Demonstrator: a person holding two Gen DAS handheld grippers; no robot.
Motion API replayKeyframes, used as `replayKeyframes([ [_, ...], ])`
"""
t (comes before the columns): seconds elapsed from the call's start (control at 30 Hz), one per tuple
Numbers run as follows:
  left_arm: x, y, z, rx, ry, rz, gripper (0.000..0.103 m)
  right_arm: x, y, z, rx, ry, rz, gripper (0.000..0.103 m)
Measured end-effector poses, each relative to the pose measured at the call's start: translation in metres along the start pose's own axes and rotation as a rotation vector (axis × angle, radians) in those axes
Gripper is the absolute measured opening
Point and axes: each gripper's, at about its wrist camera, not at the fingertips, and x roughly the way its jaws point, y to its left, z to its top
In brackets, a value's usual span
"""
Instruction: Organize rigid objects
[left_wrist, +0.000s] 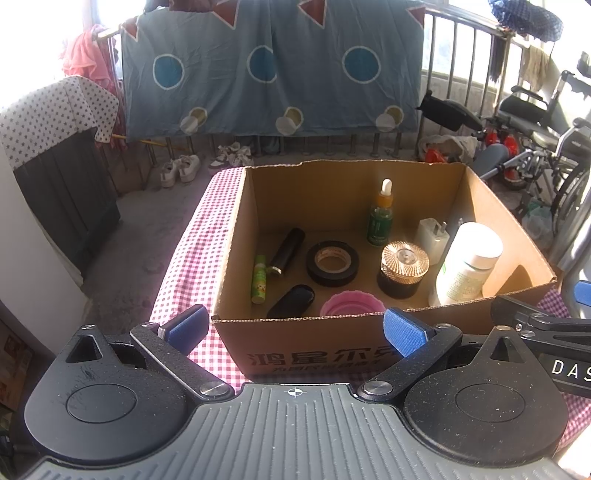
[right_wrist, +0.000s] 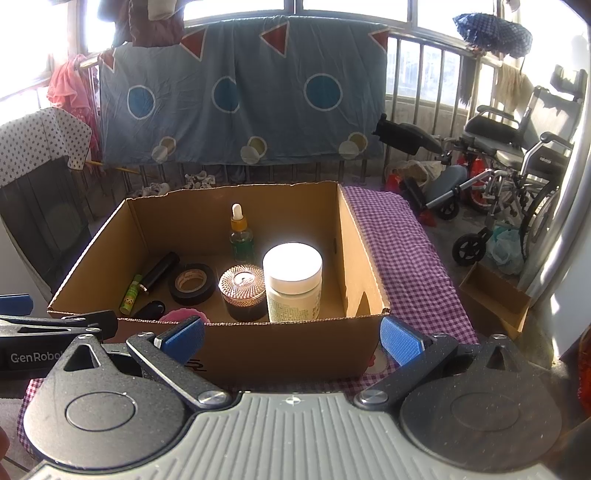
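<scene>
- Cardboard box (left_wrist: 343, 332) sits on the checked tabletop (left_wrist: 192, 258) with its top open, so things can be lowered straight in from above.
- Left hand-held gripper (left_wrist: 293, 328) hangs just short of the box's near wall, jaws spread wide with nothing between them; right hand-held gripper (right_wrist: 291, 334) does the same on its side. Both look like they are parked clear of the box.
- White bottle (right_wrist: 293, 282) stands upright near the right wall, with the gold-lidded jar (right_wrist: 242, 291) just beside it. Upright keeps their footprint small.
- Dropper bottle (left_wrist: 379, 218) stands toward the back, and a white plug (left_wrist: 432, 236) sits behind the white bottle.
- Tape roll (left_wrist: 332, 262) lies flat mid-floor; black tube (left_wrist: 286, 251) and green tube (left_wrist: 259, 278) lie side by side at the left, since they would tip if stood up.
- Pink cup (left_wrist: 351, 304) and a dark oval case (left_wrist: 291, 301) rest against the near wall.
- Nothing loose shows on the cloth, so the sorting seems nearly done.
</scene>
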Motion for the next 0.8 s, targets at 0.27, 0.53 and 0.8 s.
replayKeyframes([
  [0.27,-0.0004,-0.0002,0.0006,-0.001,-0.001,0.002,0.101,-0.0015,-0.0001,0.0024,-0.001,-0.002,-0.003,0.103],
  [0.53,-0.0005,-0.0004,0.0005,-0.001,0.001,0.002,0.101,-0.0022,-0.0003,0.0021,-0.001,0.000,-0.003,0.103],
  [0.8,-0.0024,-0.0055,-0.0010,0.001,0.004,0.008,0.101,-0.0026,-0.0011,0.0001,0.006,0.005,-0.004,0.103],
])
